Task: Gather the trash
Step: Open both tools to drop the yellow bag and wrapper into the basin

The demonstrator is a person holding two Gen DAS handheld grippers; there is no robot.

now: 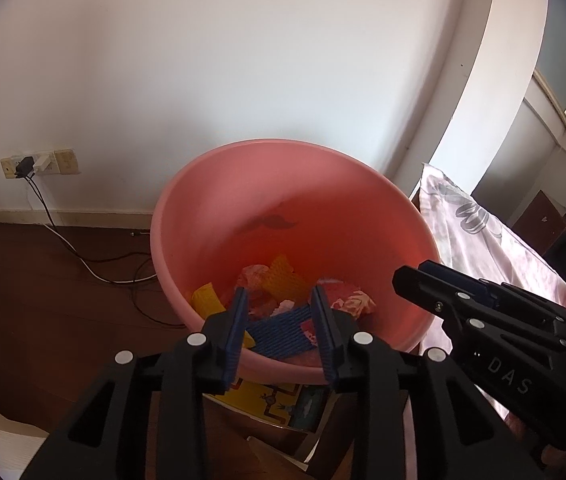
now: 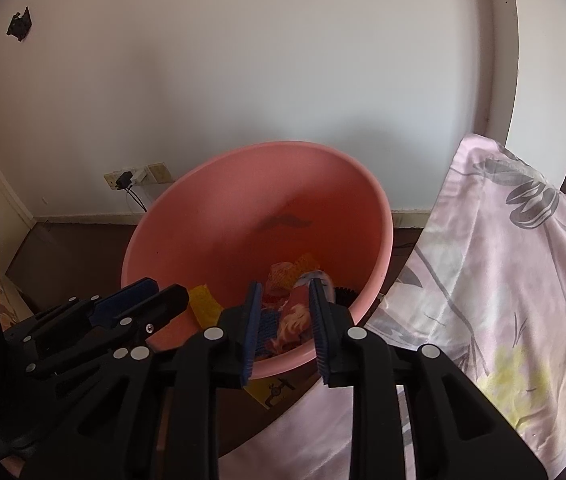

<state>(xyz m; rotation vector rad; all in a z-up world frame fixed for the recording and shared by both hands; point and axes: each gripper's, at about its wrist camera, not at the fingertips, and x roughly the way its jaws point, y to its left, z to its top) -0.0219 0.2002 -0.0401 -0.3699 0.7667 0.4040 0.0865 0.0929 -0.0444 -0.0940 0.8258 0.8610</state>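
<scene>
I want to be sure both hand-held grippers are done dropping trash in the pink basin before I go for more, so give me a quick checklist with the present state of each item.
1. Left hand-held gripper empty: ok, jaws apart, nothing between the pads.
2. Right hand-held gripper empty: cannot tell; its jaws stand slightly apart, but a crumpled wrapper shows right between them and may only lie in the basin behind.
3. Trash inside the pink basin: ok; yellow foam net, blue foam net and wrappers lie at the bottom.
4. Basin upright: not ok, it looks tilted toward the cameras.
5. Grippers apart from each other: ok, side by side over the near rim without touching.
</scene>
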